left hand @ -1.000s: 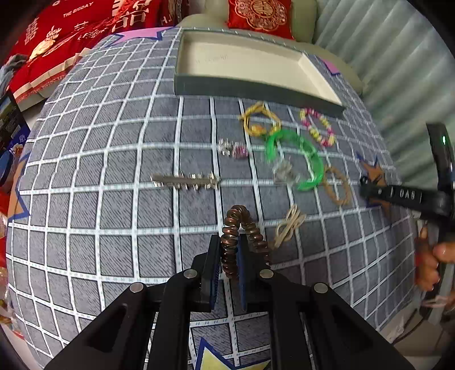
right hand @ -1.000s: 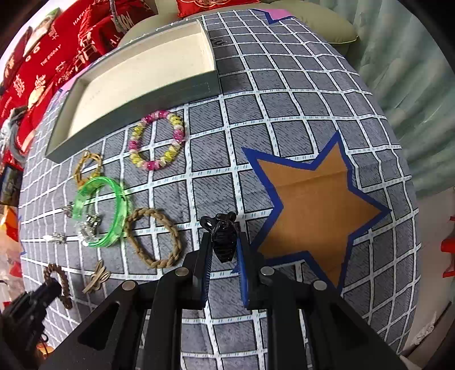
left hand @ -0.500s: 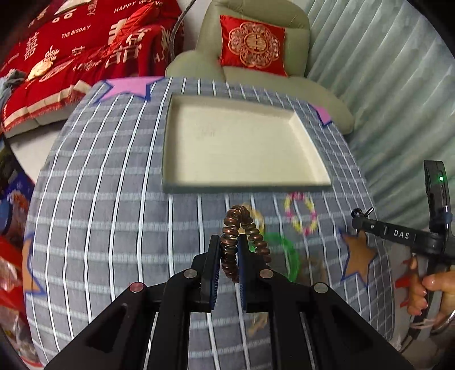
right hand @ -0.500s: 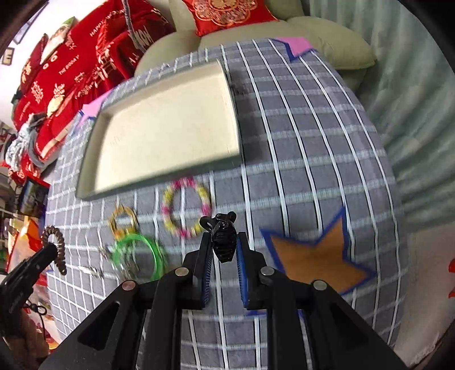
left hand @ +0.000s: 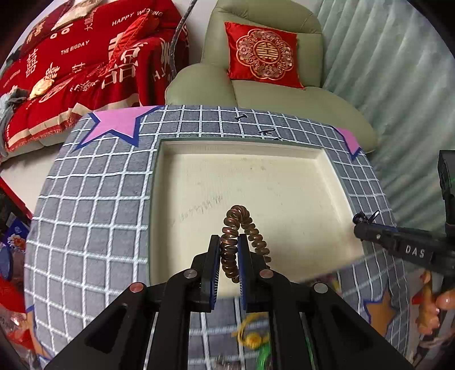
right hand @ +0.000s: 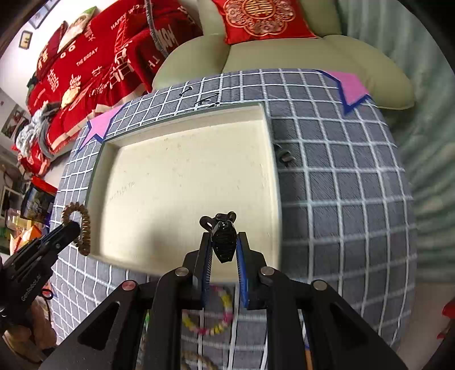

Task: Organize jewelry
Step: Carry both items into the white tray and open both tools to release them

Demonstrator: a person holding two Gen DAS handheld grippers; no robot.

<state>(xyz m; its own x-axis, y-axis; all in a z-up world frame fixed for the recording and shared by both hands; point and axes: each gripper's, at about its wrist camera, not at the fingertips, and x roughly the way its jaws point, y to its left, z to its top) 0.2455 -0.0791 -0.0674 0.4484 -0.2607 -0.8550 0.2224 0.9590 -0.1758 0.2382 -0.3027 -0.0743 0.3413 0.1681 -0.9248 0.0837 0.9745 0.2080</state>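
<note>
Left gripper (left hand: 229,257) clamping springy, light coil bracelet (left hand: 241,227); right gripper (right hand: 224,250) pinching small stiff black clip (right hand: 224,242) over tray (right hand: 182,119)

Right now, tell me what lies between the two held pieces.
Only bare cream tray floor, seen in the right wrist view, separates the coil hair tie from the black clip.

A surface (left hand: 93,205) covered in a grey cloth with a white grid and pink star patches fills the foreground. Behind it stands a pale green armchair (left hand: 284,96) with a red cushion (left hand: 263,55) bearing a gold ornamental emblem resting against its back. To the left, a sofa is draped in a red blanket (left hand: 76,62) printed with white Chinese characters and English words. Pale green pleated curtains (left hand: 384,71) hang along the right side. A white wall (right hand: 17,25) with small framed pictures shows at far left.
</note>
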